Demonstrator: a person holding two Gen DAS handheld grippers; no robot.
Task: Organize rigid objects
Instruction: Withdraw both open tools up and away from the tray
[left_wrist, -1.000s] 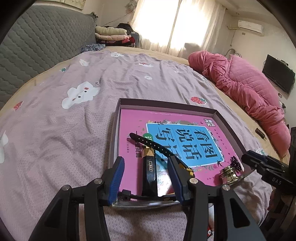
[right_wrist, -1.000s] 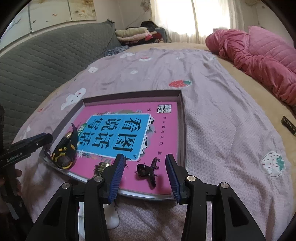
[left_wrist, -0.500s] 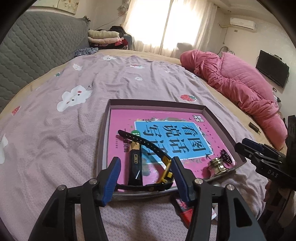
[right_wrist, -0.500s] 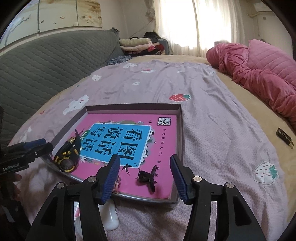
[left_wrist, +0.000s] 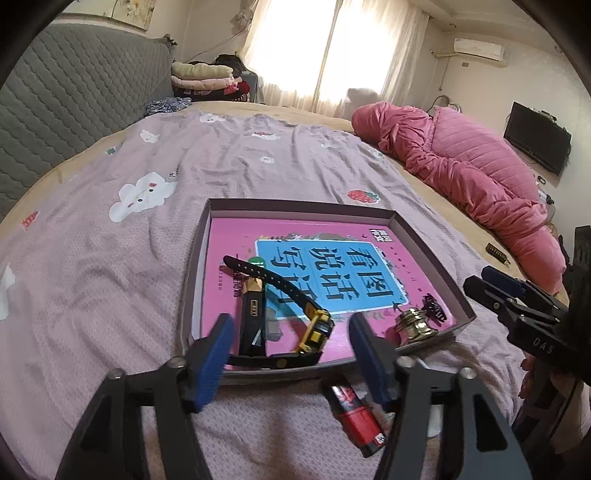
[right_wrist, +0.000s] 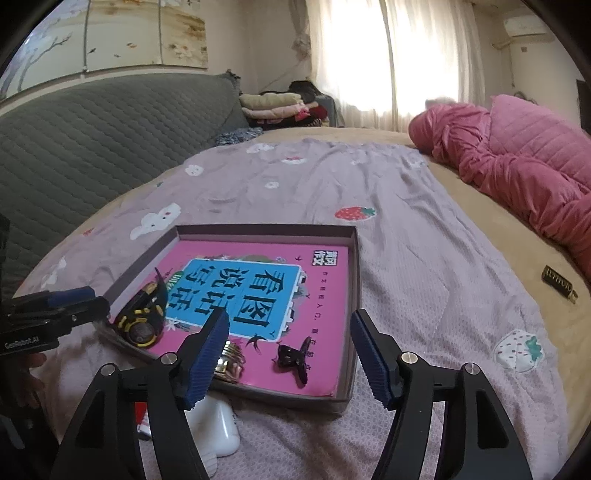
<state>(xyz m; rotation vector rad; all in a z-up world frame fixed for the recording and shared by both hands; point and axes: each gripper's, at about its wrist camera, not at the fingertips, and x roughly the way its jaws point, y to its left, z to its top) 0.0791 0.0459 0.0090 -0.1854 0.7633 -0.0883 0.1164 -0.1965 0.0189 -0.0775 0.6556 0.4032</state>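
Black-yellow watch (left_wrist: 291, 325), brass bell (left_wrist: 415, 325), black hair clip (right_wrist: 293, 356) inside shallow box (left_wrist: 295, 205), atop pink book (left_wrist: 325, 236).

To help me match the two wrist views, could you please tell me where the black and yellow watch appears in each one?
Left wrist view: the black and yellow watch lies at the box's near edge, low centre, strap arching away.
Right wrist view: the watch sits in the box's left corner, left of centre.
Shared landmark: the blue panel on the pink book.

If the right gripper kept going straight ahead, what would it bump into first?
Probably the black hair clip in the box. It lies between the right gripper's opening, empty jaws, just ahead. Depth is hard to judge; the box's near wall could come first.
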